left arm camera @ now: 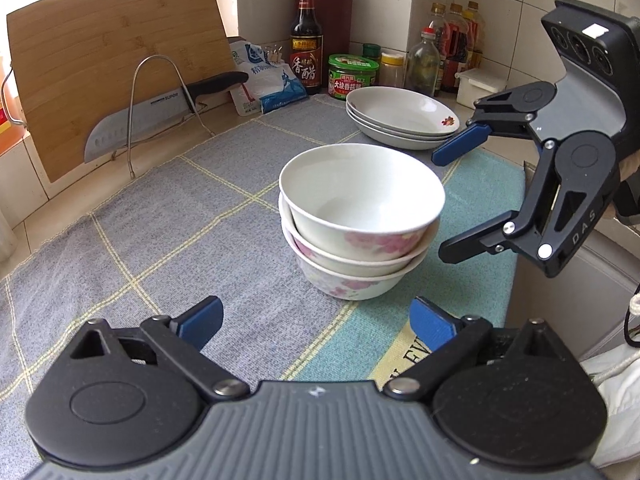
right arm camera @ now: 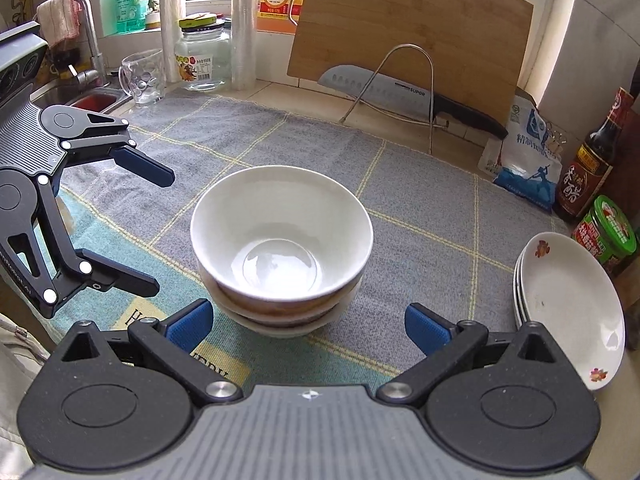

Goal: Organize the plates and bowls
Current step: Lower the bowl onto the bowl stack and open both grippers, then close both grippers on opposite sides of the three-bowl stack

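Note:
A stack of three white bowls with pink flowers (left arm camera: 356, 220) stands on the grey checked cloth (left arm camera: 160, 232); it also shows in the right wrist view (right arm camera: 282, 248). A stack of three white plates (left arm camera: 402, 117) sits behind it, at the right edge in the right wrist view (right arm camera: 572, 304). My left gripper (left arm camera: 316, 326) is open and empty, just short of the bowls; it shows in the right wrist view (right arm camera: 156, 228). My right gripper (right arm camera: 308, 330) is open and empty, close in front of the bowls; it shows in the left wrist view (left arm camera: 446, 204) beside them.
A bamboo cutting board (left arm camera: 116, 68) and a knife (left arm camera: 160, 120) lean in a wire rack at the back. Sauce bottles (left arm camera: 306, 40), jars (left arm camera: 352, 76) and a salt bag (left arm camera: 264, 80) line the wall. A glass mug (right arm camera: 142, 76), a jar (right arm camera: 204, 56) and the sink (right arm camera: 92, 100) are further left.

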{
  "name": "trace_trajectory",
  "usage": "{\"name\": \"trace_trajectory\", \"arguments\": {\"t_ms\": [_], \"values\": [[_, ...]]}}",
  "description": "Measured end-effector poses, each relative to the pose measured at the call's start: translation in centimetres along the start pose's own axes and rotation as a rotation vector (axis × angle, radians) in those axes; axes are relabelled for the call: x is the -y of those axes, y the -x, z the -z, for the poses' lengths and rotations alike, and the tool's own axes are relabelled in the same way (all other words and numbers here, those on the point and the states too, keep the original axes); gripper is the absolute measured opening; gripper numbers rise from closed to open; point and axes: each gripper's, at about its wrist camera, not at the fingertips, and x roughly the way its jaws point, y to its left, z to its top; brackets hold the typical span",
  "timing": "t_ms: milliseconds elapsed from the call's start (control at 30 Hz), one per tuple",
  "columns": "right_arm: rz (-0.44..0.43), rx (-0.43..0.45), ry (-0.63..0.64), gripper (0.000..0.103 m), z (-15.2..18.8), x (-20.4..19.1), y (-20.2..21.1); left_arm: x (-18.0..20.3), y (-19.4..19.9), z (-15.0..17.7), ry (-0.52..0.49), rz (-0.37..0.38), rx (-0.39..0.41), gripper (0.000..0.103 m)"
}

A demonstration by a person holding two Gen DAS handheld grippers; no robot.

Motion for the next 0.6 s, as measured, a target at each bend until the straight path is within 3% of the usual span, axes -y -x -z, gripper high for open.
{"name": "trace_trajectory", "arguments": {"t_ms": [267, 600], "values": [[-0.033, -0.040, -0.011, 0.103, 1.7, 1.0, -2.6, 0.4, -1.9, 0.0, -0.026, 0.015, -0.008, 0.099], [-0.142, -0.076, 0.086, 0.103, 2.5, 2.2, -5.6, 1.3, -4.7, -0.8, -0.062, -0.053, -0.084, 0.099]]}}
